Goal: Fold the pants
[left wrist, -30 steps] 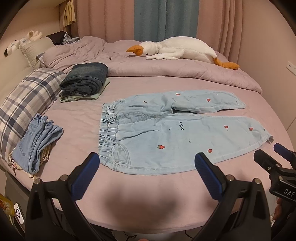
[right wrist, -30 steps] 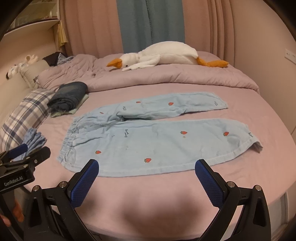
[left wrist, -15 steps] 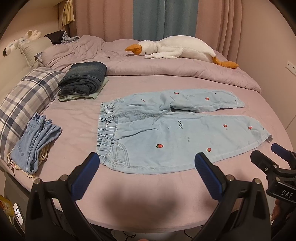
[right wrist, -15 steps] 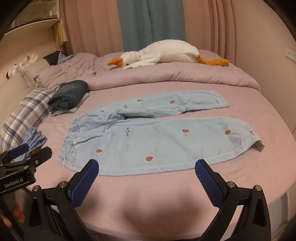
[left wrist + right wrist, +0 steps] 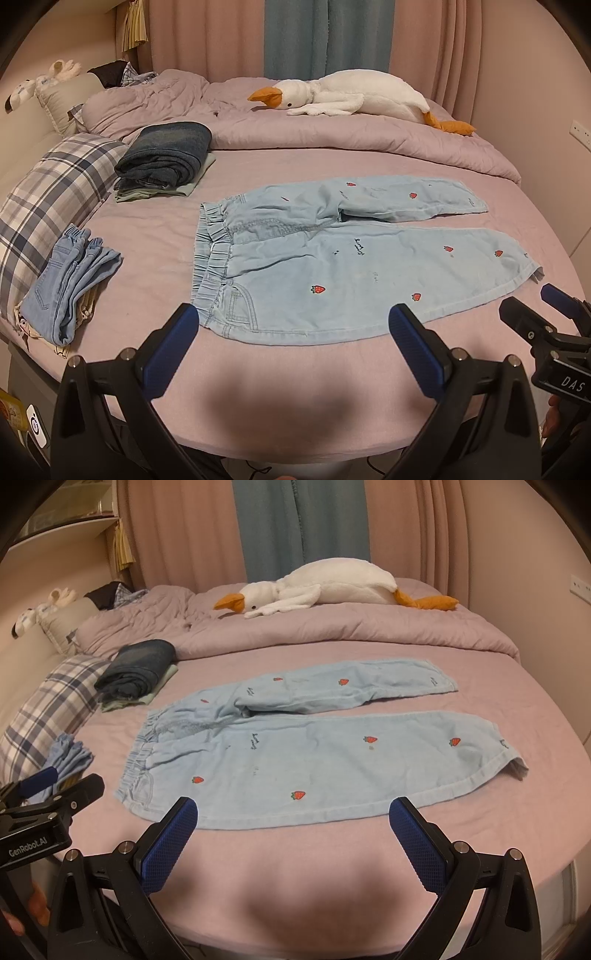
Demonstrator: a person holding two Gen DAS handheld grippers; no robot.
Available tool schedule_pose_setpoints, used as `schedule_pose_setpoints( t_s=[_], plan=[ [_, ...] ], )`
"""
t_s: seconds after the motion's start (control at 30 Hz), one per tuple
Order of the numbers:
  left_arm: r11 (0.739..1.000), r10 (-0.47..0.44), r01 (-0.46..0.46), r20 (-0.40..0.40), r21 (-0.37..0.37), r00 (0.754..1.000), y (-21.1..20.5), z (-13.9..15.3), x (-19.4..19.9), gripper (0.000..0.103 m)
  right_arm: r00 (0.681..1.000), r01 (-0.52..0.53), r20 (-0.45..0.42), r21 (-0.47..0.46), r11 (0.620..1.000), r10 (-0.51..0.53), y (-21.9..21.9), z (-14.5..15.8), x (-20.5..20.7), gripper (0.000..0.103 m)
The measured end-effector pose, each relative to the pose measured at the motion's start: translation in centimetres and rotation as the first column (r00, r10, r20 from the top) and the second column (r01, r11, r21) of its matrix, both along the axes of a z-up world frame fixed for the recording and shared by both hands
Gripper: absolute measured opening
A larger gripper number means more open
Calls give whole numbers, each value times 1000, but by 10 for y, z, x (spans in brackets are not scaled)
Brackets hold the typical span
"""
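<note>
While the light-blue pants [image 5: 347,254] lie spread flat on the pink bed [image 5: 155,229], waistband to the left and both legs running right, the left gripper [image 5: 291,328] and the right gripper [image 5: 293,818] hover just short of the near edge, each with its blue-padded fingers wide apart and holding nothing. Red strawberries and small dark script too tiny to read dot the fabric. White lettering reads "DAS" on the right gripper's body as the left camera sees it, and "GenRobot.AI" on the left gripper's body in the right camera's view.
</note>
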State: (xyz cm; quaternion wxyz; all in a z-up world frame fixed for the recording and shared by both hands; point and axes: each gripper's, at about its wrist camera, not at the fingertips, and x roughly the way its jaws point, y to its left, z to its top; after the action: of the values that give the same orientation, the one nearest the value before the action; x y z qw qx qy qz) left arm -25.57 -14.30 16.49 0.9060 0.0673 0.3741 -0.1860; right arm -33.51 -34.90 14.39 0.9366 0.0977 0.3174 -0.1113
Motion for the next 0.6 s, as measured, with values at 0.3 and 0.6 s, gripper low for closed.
schedule_pose_setpoints(
  t_s=[0.3, 0.6],
  plan=[
    [1000, -4, 4, -4, 3, 1000, -1, -1, -1, 103, 1000, 0, 6, 11, 1000, -1, 3, 0, -1, 103],
    [1000, -8, 8, -8, 7, 1000, -3, -1, -1, 103, 1000, 2, -3, 10, 1000, -2, 4, 0, -1, 103]
  ],
)
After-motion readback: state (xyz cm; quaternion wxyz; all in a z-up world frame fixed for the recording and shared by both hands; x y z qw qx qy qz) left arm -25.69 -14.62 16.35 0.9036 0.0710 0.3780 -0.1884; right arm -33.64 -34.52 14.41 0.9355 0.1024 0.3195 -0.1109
